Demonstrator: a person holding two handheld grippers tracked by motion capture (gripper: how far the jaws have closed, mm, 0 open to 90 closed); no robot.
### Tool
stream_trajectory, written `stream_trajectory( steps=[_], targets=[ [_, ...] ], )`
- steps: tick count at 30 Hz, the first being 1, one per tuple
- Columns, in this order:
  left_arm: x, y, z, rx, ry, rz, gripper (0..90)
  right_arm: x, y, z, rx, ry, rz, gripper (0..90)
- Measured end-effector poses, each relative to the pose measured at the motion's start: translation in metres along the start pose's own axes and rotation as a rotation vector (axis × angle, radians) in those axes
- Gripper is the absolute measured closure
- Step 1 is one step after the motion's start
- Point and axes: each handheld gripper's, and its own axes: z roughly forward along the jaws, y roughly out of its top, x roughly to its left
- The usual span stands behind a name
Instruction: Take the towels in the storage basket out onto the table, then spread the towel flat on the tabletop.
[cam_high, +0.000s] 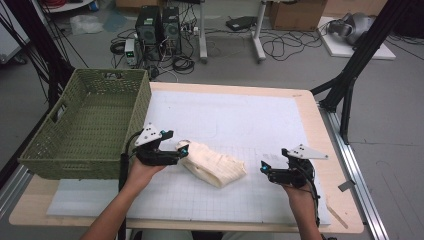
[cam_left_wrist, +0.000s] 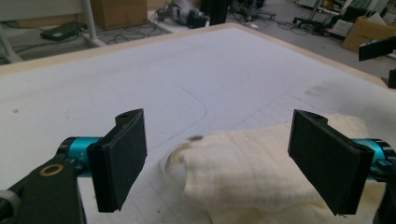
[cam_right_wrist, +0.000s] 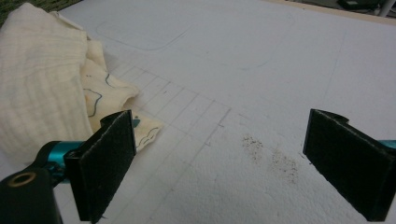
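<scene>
A folded cream cloth (cam_high: 212, 166) lies on the white gridded mat (cam_high: 240, 120) near the table's front middle. My left gripper (cam_high: 183, 149) stands open at the cloth's left end; in the left gripper view its jaws are spread wide with the cloth (cam_left_wrist: 252, 168) lying between and below them, untouched as far as I can tell. My right gripper (cam_high: 264, 167) is open a short way right of the cloth, over bare mat. In the right gripper view the cloth (cam_right_wrist: 42, 79) lies to the left, beyond the left jaw, showing a blue-outlined print on a corner.
A green woven basket (cam_high: 85, 125) sits at the table's left edge, close behind my left hand. Grey smudges (cam_right_wrist: 271, 156) mark the mat between the right jaws. Computers, cables and boxes lie on the floor beyond the table's far edge.
</scene>
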Motion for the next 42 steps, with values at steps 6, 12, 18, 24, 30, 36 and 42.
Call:
stream_trajectory(
  steps=[6, 12, 18, 24, 30, 36, 42],
  targets=[
    [-0.003, 0.001, 0.001, -0.01, -0.024, 0.018, 19.9, -0.001, 0.0, 0.002, 0.006, 0.005, 0.0, 8.6],
    [-0.001, -0.001, -0.002, -0.018, -0.016, 0.006, 19.9, 0.0, 0.0, 0.003, 0.006, 0.013, -0.007, 8.6],
    [-0.004, -0.001, 0.0, -0.007, -0.022, 0.013, 19.9, -0.001, -0.001, 0.002, 0.003, 0.012, -0.001, 8.6],
    [-0.005, 0.001, 0.0, -0.01, -0.037, 0.019, 24.6, -0.002, -0.001, 0.002, 0.003, 0.012, 0.003, 8.6],
    [-0.012, 0.003, 0.004, 0.012, -0.052, 0.021, 24.7, -0.005, -0.002, 0.0, 0.001, 0.0, 0.021, 8.5],
    [-0.027, 0.003, 0.013, 0.051, -0.135, 0.043, 28.0, -0.005, -0.003, 0.002, 0.013, 0.002, 0.013, 8.5],
    [-0.05, 0.001, 0.035, 0.111, -0.196, 0.089, 29.9, -0.007, -0.005, -0.003, 0.007, -0.008, 0.022, 8.6]
  ],
)
